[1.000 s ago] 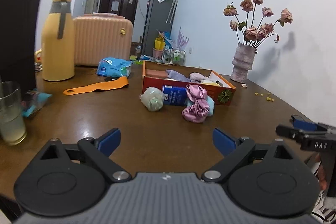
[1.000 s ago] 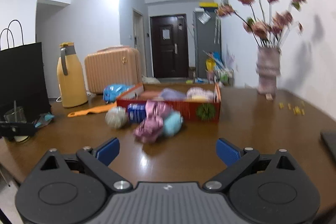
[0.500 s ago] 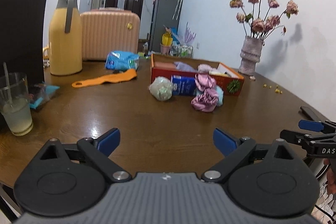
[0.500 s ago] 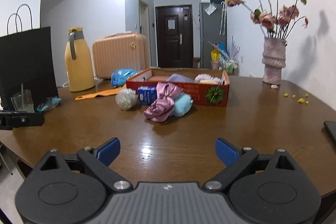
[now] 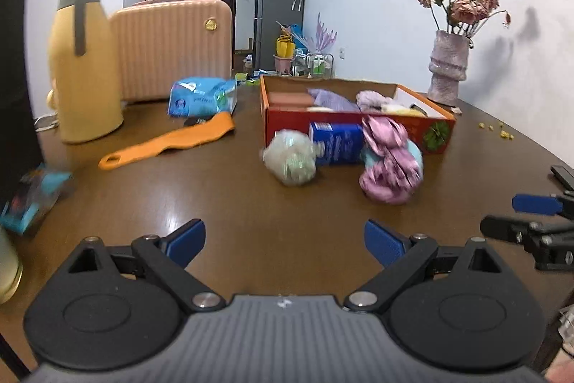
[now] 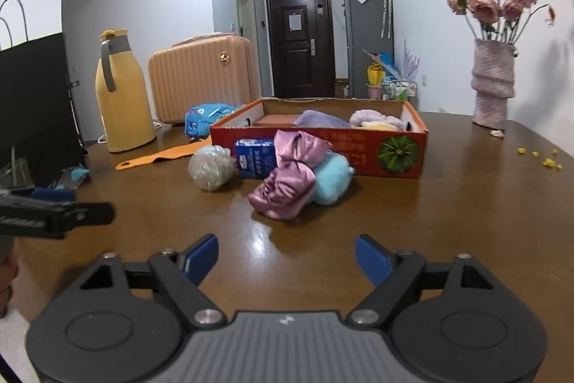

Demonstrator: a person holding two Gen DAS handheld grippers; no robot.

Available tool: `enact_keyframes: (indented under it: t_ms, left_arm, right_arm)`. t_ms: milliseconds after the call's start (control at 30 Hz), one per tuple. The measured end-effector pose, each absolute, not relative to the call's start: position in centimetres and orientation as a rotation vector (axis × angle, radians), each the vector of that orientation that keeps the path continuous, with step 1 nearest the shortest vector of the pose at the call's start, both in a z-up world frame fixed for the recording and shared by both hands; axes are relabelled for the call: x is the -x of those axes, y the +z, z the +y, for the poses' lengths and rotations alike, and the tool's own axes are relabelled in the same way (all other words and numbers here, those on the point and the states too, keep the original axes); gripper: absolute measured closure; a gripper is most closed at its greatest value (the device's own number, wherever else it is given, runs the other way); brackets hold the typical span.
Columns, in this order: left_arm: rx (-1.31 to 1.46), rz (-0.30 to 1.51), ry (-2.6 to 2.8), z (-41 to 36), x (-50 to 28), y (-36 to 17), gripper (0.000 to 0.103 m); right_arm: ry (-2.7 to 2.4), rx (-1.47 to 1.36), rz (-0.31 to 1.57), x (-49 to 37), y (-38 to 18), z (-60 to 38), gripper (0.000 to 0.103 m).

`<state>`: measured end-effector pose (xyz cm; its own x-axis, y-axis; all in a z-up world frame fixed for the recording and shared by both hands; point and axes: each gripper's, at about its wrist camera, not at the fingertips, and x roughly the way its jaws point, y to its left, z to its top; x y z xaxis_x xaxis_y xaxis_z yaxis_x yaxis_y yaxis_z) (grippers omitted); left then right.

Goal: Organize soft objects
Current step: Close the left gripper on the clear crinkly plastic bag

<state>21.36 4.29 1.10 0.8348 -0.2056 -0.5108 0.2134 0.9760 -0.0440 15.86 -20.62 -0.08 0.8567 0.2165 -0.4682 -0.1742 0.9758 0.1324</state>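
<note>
Fingers first: left gripper fingers apart, nothing between them, over bare worktop. Right gripper fingers also apart and empty; they have just been closing a little, with only wood beneath.

Landmark: the red cardboard box, open-topped, already holding folded cloths and a fluffy piece.

Left to right along the box's near wall:
- pale mesh puff, just off the box's near left corner, standing free.
- small blue packet, upright, against the box wall; squarer, probably stiffer than the rest.
- pink satin scrunchie bundle, in front of the box, leaning on the packet and over the teal ball.
- teal fluffy ball, touching the box wall, half under the satin.

Handling, as judged: all light, all squash readily. Satin looks slippery; take it across the bunched middle, not a loose fold. The puff will compress, so close well in on its centre. The teal ball is best left until the satin is off it.

Both grippers sit well short of the box.
</note>
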Motion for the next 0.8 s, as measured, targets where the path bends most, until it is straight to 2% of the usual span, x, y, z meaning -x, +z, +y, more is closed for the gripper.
enact_keyframes:
  t_ms: [267,400,533,600,633,733,767,800]
  left_arm:
    - [-0.071,0.562,-0.264,2.3,-30.8,0.3,0.008]
    - [-0.057,0.613,-0.261,1.5,-35.2,-0.9,0.010]
    - [-0.022,0.610,-0.259,1.3,-37.7,-1.7,0.025]
    - [0.025,0.638,-0.282,1.5,-38.5,-1.9,0.045]
    - [0.036,0.656,-0.302,1.6,-38.6,-2.1,0.062]
    - [0.035,0.658,-0.310,1.6,-37.4,-2.1,0.068]
    - [0.041,0.657,-0.315,1.7,-36.7,-1.9,0.068]
    - [0.052,0.659,-0.319,1.8,-35.8,-1.8,0.068]
  right_arm:
    - [0.275,-0.072,0.500,-21.9,0.3,-18.5,0.026]
    - [0.306,-0.057,0.520,-24.4,-0.6,-17.3,0.033]
    - [0.297,-0.065,0.546,-26.3,-1.7,-17.3,0.033]
    - [0.284,-0.078,0.551,-26.9,-1.9,-17.6,0.033]
    - [0.275,-0.080,0.549,-27.3,-1.8,-17.7,0.033]
    - [0.231,-0.080,0.542,-28.3,-1.8,-18.1,0.036]
    - [0.220,-0.086,0.551,-28.9,-1.9,-18.3,0.043]
    - [0.220,-0.092,0.561,-29.4,-2.0,-18.4,0.060]
